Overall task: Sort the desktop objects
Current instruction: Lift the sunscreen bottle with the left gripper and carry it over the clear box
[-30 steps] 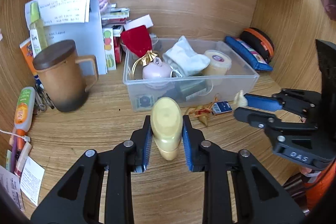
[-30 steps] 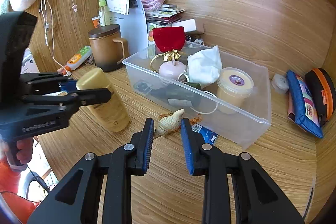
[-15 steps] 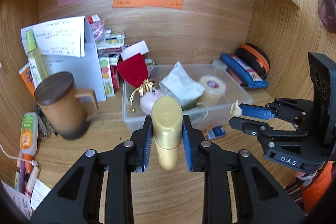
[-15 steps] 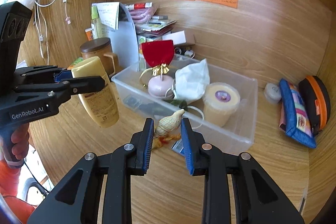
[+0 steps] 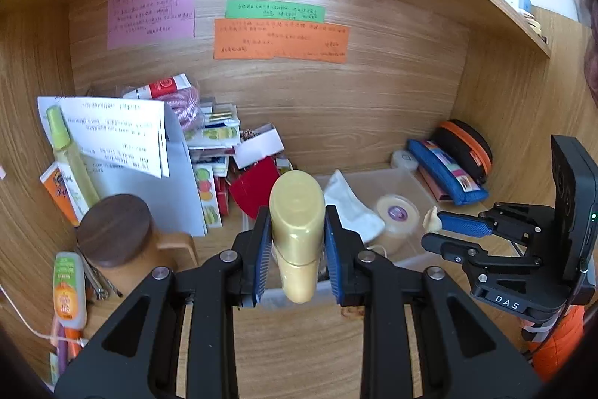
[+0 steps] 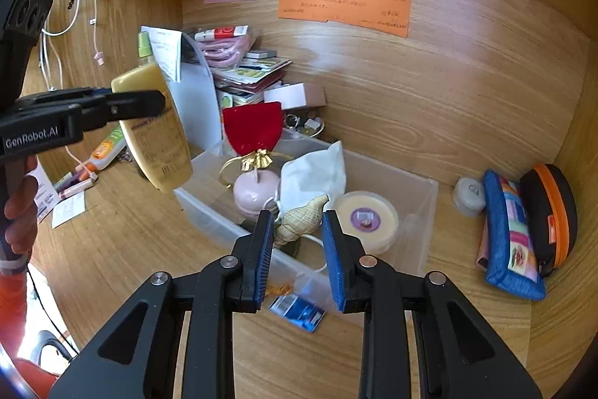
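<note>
1. While gripping the yellow bottle (image 5: pixel 297 234) between pressed pads, the left gripper (image 5: pixel 297 249) is hanging in air above the clear bin (image 6: pixel 418 189).
2. Right gripper (image 6: pixel 299 249) is pinching a seashell (image 6: pixel 299 217), also over the bin.

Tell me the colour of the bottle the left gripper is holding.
Pale yellow bottle with a gold cap, shown best in the right wrist view.

a tally of the desk nook

two grippers: left gripper (image 5: pixel 298 251), right gripper (image 6: pixel 296 258). one yellow bottle (image 5: pixel 297 223), one seashell (image 6: pixel 299 220), one clear bin (image 6: pixel 418 191), three paper notes at 12 o'clock (image 5: pixel 280 40), one lidded mug (image 5: pixel 119 238) at 9, two zip pouches (image 6: pixel 512 238) at 3, one round tub (image 6: pixel 366 219)
</note>
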Tool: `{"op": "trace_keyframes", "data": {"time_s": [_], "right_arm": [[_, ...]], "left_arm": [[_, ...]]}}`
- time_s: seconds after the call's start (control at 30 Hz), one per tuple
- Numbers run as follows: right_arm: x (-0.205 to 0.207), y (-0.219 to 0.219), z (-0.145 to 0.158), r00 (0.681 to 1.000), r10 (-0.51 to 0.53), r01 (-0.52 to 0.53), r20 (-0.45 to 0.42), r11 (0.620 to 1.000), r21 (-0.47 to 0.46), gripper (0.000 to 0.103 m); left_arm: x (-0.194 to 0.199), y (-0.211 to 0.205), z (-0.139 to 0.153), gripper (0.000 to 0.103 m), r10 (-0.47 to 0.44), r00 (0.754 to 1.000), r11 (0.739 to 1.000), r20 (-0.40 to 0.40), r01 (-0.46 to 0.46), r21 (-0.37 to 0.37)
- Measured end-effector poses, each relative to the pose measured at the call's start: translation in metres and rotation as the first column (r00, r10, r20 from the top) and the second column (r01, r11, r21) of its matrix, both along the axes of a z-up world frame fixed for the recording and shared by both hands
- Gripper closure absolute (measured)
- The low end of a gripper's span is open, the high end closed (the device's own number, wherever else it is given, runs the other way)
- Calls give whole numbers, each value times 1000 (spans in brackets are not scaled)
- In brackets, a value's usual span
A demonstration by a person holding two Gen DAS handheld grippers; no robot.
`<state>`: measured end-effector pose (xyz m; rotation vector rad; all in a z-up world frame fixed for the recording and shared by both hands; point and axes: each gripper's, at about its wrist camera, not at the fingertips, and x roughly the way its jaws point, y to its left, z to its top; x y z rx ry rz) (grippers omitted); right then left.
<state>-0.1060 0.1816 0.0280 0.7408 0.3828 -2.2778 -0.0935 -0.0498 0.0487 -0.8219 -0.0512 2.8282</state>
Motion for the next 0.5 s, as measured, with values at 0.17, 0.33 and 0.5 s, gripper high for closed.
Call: {"op": "trace_keyframes", "data": {"time_s": [0.17,0.33,0.5], "right_arm": [[-15,-7,-2,1000,-8,8,6,1000,17,79],[-27,-14,-11,1000,-11,10,23,999,45,79],[-39,-22,-21,999,-14,11,43,997,79,79]], "left_arm": [[-18,-3,-5,77,-2,1000,1000,16,2,4],[-37,1,-20,77,-26,998,1000,56,26,5],[-54,6,-34,77,-54,994,999,93,54,6]]}}
